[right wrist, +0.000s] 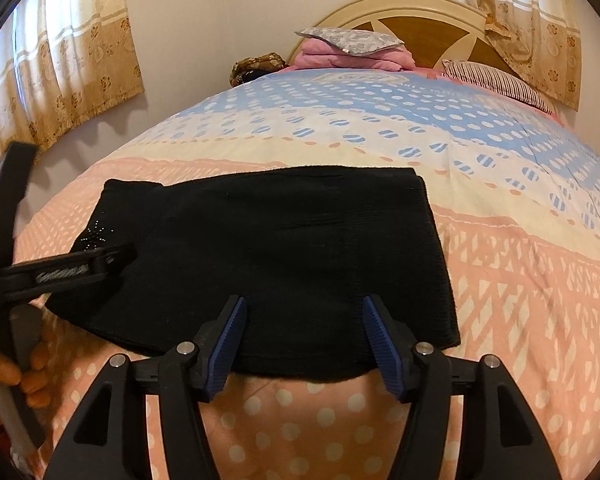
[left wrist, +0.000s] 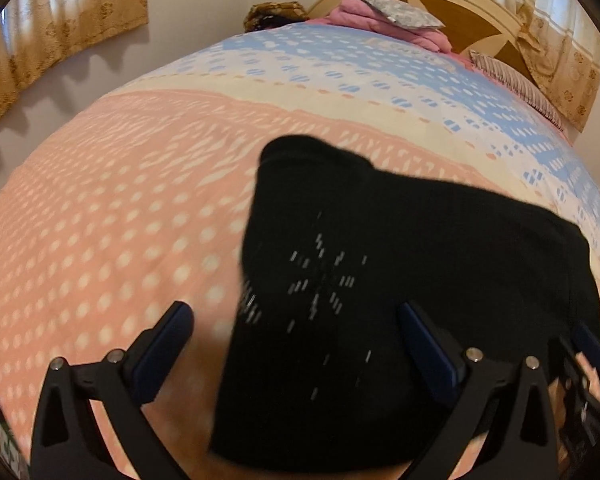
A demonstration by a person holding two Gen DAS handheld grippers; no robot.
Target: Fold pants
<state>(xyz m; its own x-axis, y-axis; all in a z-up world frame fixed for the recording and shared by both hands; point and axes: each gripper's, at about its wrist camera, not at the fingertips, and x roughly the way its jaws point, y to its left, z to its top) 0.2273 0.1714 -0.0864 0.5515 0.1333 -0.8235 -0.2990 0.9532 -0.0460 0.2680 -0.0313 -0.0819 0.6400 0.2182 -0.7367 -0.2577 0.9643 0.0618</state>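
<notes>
A: Starting at the left, the left gripper [left wrist: 296, 320] is hanging over the beaded end of the black pants [right wrist: 260, 248], jaws spread wide and gripping nothing. The pants are lying folded on the pink-and-blue bedspread [right wrist: 500, 240].

B: And the right gripper [right wrist: 304, 340] is hovering at the near edge, jaws partly apart, also holding nothing.

A: For the next fold, I'm judging that each should be pinching all layers together at the left end, then carrying them level across so the edges are meeting squarely.

B: Slowly, or the knit could be bunching.
</notes>
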